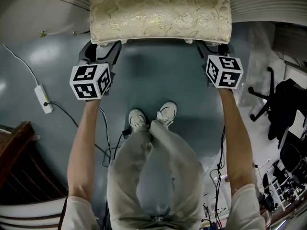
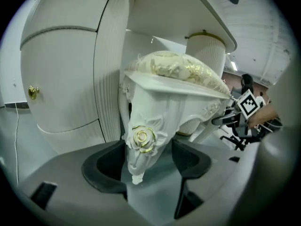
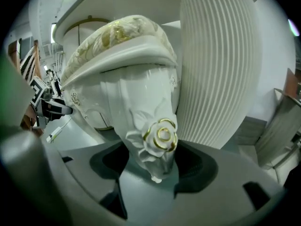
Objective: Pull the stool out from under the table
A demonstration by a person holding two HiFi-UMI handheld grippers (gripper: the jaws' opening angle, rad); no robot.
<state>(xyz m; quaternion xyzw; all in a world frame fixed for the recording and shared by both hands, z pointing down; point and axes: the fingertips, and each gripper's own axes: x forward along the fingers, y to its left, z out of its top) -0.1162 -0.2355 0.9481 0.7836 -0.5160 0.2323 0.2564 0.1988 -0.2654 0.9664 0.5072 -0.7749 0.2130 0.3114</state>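
The stool (image 1: 160,11) has a cream cushion with a gold floral pattern and white carved legs. It stands at the top of the head view, part way under a white table (image 1: 271,4). My left gripper (image 1: 100,49) is at the stool's front left corner. In the left gripper view its jaws (image 2: 148,161) press on both sides of a leg with a gold-rimmed rose (image 2: 141,138). My right gripper (image 1: 211,47) is at the front right corner. Its jaws (image 3: 153,166) likewise hold a rose-carved leg (image 3: 160,135).
Fluted white table pedestals (image 2: 110,79) (image 3: 216,69) flank the stool closely. A power strip (image 1: 43,98) and cables lie on the grey floor at left. A dark wooden piece (image 1: 19,162) sits at lower left and a black office chair (image 1: 283,104) at right. The person's feet (image 1: 153,116) are just behind the grippers.
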